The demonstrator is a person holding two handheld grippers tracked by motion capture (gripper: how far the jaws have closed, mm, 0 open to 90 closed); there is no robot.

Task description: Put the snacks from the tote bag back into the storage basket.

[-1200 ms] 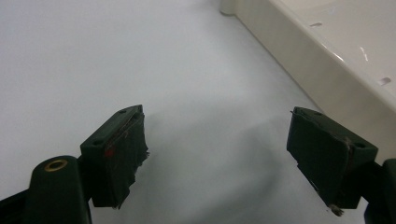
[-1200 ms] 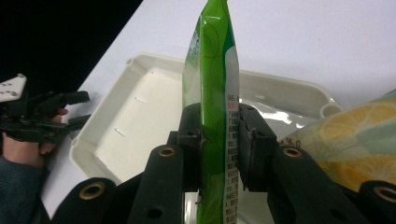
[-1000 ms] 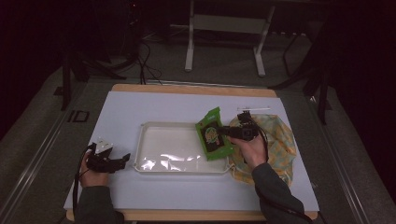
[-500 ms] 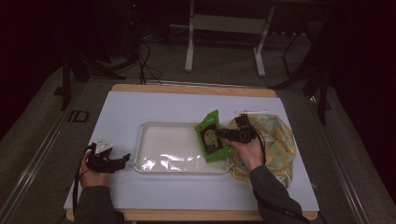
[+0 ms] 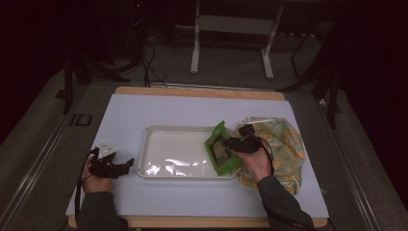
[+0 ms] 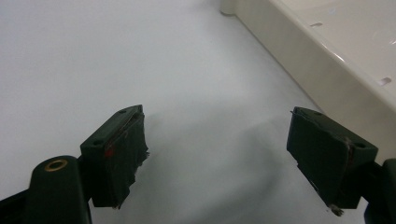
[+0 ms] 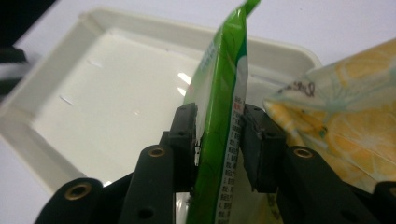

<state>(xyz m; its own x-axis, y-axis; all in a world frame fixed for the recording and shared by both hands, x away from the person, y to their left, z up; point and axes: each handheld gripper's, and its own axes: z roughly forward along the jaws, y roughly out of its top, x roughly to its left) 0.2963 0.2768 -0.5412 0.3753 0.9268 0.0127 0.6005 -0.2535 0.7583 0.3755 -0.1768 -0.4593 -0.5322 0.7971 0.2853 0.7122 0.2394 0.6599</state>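
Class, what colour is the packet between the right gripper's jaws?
Bright green packet, clearest in the right gripper view.

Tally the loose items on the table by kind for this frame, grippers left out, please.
Green snack packet: 1
White tray: 1
Yellow patterned bag: 1
Total: 3

1. We see a white table cover point(image 5: 159, 113) lying on a wooden tabletop point(image 5: 192, 91).
2. We see a yellow patterned bag point(image 5: 284, 144) lying at its right side.
3. We see metal stand legs point(image 5: 231, 43) and cables point(image 5: 149, 62) on the floor beyond.
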